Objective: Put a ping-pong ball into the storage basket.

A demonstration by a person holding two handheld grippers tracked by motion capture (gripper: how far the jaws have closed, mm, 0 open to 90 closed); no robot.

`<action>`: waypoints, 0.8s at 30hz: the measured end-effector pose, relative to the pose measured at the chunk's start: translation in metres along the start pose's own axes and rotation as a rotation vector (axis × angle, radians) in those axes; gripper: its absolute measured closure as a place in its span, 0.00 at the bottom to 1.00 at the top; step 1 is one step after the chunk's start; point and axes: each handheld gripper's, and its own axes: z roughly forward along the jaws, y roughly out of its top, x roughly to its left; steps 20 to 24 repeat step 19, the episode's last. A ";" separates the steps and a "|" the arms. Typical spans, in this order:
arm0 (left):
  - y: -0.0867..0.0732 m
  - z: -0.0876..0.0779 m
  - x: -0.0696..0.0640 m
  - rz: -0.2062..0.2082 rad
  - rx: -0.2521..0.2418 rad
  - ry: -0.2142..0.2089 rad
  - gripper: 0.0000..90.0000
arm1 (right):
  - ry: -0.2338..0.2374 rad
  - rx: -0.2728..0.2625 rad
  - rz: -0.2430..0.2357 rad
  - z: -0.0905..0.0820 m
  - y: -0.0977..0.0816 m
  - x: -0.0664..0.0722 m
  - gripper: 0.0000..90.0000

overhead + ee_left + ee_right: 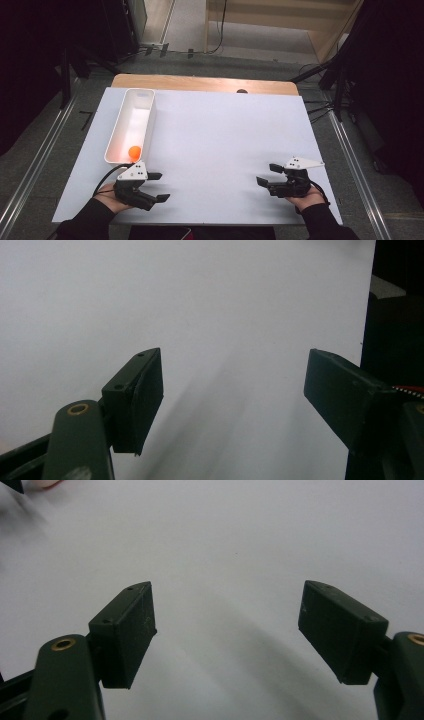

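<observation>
An orange ball [134,152] lies in the near end of a long white bin [131,125] on the left of the white table [220,145]. My left gripper [158,187] rests low at the near left, just in front of the bin, pointing right; it is open and nothing is between its jaws. In the left gripper view its gripper [235,390] looks over bare white surface. My right gripper [267,174] sits at the near right, pointing left, open and holding nothing. The right gripper view shows its gripper [227,625] above bare table too.
The table's wooden far edge [205,82] has a small dark hole. Grey floor, metal rails and dark stands surround the table. A wide stretch of white surface lies between the two grippers.
</observation>
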 end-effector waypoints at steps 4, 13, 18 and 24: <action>0.000 0.000 0.000 -0.002 0.000 -0.002 0.27 | -0.001 -0.003 -0.007 0.001 0.000 0.000 0.24; 0.000 0.001 0.000 -0.006 0.000 -0.005 0.27 | 0.010 -0.015 -0.004 0.000 0.000 0.002 0.24; -0.001 0.002 0.002 -0.009 0.011 -0.003 0.27 | 0.010 -0.025 -0.005 -0.001 0.001 0.002 0.24; -0.001 0.002 0.001 -0.005 0.012 -0.005 0.27 | 0.011 -0.028 -0.005 -0.002 0.001 0.002 0.24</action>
